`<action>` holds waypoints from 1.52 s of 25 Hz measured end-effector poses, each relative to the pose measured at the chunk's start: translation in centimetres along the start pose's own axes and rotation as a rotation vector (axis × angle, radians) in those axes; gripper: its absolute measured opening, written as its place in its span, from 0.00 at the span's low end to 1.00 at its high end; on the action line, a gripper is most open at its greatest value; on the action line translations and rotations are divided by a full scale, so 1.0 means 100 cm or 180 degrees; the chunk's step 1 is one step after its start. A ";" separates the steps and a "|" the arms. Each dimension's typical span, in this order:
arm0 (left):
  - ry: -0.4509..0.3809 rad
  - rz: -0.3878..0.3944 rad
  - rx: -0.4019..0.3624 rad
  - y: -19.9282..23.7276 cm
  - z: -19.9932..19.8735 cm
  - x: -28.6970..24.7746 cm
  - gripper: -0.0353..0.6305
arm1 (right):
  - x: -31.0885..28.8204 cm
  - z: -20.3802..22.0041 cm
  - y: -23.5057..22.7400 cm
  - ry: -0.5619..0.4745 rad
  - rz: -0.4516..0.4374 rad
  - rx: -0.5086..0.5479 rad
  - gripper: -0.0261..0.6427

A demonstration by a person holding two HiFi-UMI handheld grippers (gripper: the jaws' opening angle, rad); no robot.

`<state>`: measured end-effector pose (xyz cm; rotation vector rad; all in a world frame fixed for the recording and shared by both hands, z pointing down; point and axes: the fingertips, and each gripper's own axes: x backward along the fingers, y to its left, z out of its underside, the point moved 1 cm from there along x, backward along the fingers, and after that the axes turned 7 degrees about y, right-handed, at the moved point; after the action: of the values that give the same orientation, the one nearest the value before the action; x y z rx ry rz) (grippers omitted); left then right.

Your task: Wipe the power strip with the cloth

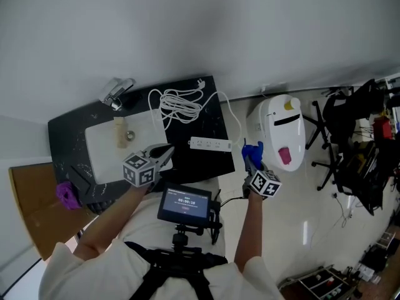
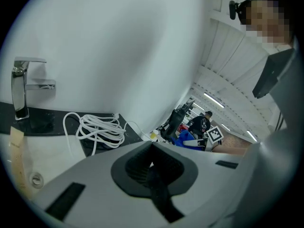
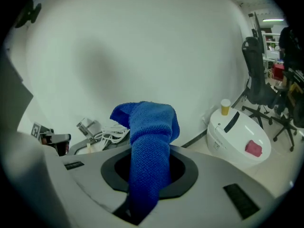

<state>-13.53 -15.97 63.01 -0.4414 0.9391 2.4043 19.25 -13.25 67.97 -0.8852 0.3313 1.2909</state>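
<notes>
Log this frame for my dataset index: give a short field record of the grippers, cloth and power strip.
left gripper: shut, empty, by the sink
right gripper: shut on the blue cloth, just off the counter's right end
power strip: white, flat on the black counter, nothing touching it
cable: white, coiled behind the strip
wiping: not yet begun

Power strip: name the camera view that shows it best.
Head view: the power strip lies whole on the black counter, seen from above. The left gripper view shows only the coiled white cable; the right gripper view likewise, beside the blue cloth. Neither shows the strip itself.
</notes>
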 end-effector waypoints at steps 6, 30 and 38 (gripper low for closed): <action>-0.0140 0.0171 0.0037 -0.019 -0.002 0.001 0.06 | 0.055 -0.022 0.028 -0.0413 -0.0181 0.0229 0.16; -0.0837 -0.0163 0.0121 -0.155 -0.029 0.049 0.06 | 0.205 -0.030 0.003 -0.0988 -0.0619 0.0424 0.16; -0.0903 -0.0345 0.0143 -0.191 0.017 0.082 0.06 | 0.251 0.008 0.025 -0.1081 -0.0809 0.0687 0.16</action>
<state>-9.52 0.00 50.23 -0.1253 0.8184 2.2673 23.90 4.65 50.78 -0.4955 0.0833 1.1204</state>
